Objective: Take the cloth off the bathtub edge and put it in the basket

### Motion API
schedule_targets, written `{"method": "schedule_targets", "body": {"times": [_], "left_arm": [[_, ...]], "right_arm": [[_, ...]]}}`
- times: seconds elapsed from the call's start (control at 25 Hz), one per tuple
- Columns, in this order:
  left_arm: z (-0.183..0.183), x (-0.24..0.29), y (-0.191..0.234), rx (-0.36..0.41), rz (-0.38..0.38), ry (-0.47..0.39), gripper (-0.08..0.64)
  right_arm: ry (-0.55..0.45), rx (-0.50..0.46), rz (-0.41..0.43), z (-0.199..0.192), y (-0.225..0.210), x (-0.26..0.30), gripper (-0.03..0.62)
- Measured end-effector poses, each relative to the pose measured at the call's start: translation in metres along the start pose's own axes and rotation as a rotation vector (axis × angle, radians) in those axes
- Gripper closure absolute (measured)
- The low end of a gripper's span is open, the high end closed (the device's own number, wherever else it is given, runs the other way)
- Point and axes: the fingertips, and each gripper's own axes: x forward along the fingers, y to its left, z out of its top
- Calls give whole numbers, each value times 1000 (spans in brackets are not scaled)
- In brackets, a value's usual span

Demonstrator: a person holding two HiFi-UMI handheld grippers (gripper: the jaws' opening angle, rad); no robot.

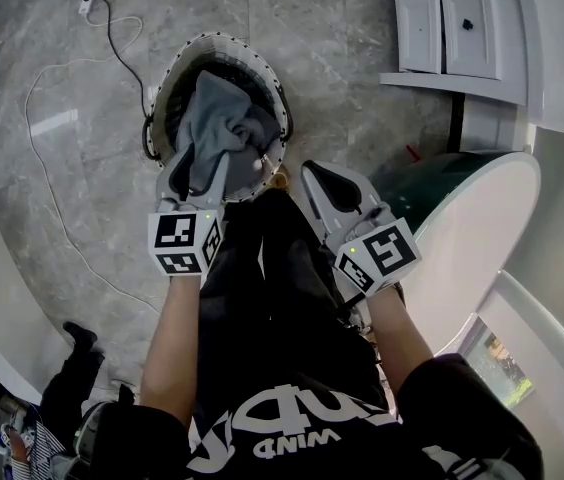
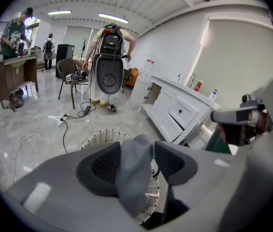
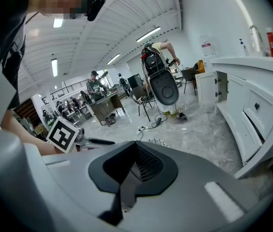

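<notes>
Cloth (image 1: 217, 133), grey, sits loosely between the parted jaws of the left gripper (image 1: 205, 171); its bulk drapes down into the white woven basket (image 1: 167, 78) directly beneath; right gripper (image 1: 327, 178) beside the basket's rim, jaws pressed together, empty.

The basket (image 1: 165, 96) mouth is mostly filled by the grey cloth (image 1: 217, 128), which drapes over the near rim; only a dark pocket at the far side stays open. Your left hand-held gripper (image 1: 200, 170) sits over that near rim, and the right hand-held gripper (image 1: 320, 178) is just beside it, with a narrow gap between them. The bathtub (image 1: 482, 218) blocks your right and the white cabinet (image 1: 462, 28) stands beyond it. Left of the basket the marble floor (image 1: 62, 48) is open, though a black cable (image 2: 63, 137) lies across it.
</notes>
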Motion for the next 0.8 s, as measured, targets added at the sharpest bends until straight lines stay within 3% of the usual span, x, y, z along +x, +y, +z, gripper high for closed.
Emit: {"method": "schedule_targets", "body": {"times": [0.24,0.8], "left_arm": [[0,4,7,-6,16,6,319],[-3,-12,3,-8,-9,53,318]], "right_arm": [[14,6,4,-4,2,3,583],[5,-12,24,9,11,3,583]]}}
